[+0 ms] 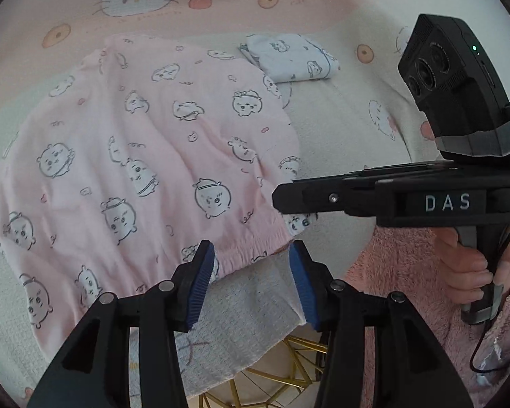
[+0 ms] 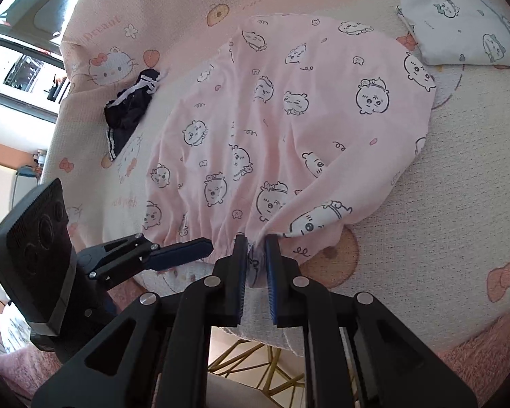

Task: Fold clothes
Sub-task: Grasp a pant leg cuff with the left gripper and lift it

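Observation:
Pink cartoon-print pants (image 1: pixel 146 156) lie spread on a Hello Kitty blanket (image 1: pixel 340 119), waistband toward me. My left gripper (image 1: pixel 251 255) is open, its blue pads on either side of the elastic waistband (image 1: pixel 251 255) without closing on it. My right gripper (image 2: pixel 256 248) is shut on the waistband corner of the pants (image 2: pixel 289 129), the cloth bunched between its pads. The right gripper also shows in the left wrist view (image 1: pixel 282 200), at the right end of the waistband. The left gripper shows in the right wrist view (image 2: pixel 187 250), at the left.
A folded white cartoon-print garment (image 1: pixel 289 56) lies at the far right, also in the right wrist view (image 2: pixel 465 30). A small black garment (image 2: pixel 129 105) lies at the far left. A gold wire frame (image 1: pixel 289 367) shows below the blanket's front edge. Pink fleece (image 1: pixel 408 272) is at the right.

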`<state>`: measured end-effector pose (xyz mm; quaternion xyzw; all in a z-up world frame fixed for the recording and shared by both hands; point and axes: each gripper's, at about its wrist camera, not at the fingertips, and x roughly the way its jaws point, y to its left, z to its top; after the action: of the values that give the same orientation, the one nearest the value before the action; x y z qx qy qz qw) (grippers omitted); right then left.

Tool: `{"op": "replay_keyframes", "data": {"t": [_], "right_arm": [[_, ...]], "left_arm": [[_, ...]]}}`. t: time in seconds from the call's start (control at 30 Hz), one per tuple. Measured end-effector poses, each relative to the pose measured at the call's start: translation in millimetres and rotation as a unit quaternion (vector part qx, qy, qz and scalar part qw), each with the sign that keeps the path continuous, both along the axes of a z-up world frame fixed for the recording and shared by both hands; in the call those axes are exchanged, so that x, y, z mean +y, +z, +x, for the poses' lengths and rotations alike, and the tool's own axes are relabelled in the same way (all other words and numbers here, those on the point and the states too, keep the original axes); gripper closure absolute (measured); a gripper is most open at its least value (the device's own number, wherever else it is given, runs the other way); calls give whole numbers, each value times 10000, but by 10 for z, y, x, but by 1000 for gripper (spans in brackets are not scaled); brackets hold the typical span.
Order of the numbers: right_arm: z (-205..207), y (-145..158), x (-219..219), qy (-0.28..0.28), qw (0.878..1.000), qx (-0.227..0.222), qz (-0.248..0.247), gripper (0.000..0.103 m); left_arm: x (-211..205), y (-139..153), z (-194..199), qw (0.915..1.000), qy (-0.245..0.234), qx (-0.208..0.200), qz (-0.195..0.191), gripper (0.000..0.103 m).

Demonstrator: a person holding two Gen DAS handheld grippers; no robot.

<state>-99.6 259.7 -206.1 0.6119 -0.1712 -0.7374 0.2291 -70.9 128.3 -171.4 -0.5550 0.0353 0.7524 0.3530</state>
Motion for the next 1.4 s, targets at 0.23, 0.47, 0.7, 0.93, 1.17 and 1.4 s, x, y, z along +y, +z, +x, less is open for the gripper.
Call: {"op": "replay_keyframes", "data": {"t": [0.23, 0.47, 0.7, 0.93, 1.17, 1.4], "right_arm": [[-44, 103, 103, -96, 9997, 112, -182, 93], [47, 50, 358, -902, 9959, -17, -116, 63], [177, -158, -500, 240, 9987, -136, 417, 53], [240, -295, -1609, 804, 9945, 87, 666, 42], [390, -363, -1851, 883, 9912, 164, 977, 40], [329, -500, -1964, 754, 9964, -93, 364, 26]], "left_arm": [[398, -79, -39, 9995, -275, 116, -131, 56], [-50, -56, -245, 9976, 658, 118, -168, 95], [-1333, 363, -406, 9633, 2474, 111, 1033, 95], [-1876, 593, -331, 9460, 3043, 406, 1039, 95], [-2092, 748, -311, 9375, 3245, 566, 1120, 95], [-1967, 936, -303, 9317, 3261, 675, 1453, 95]]}}
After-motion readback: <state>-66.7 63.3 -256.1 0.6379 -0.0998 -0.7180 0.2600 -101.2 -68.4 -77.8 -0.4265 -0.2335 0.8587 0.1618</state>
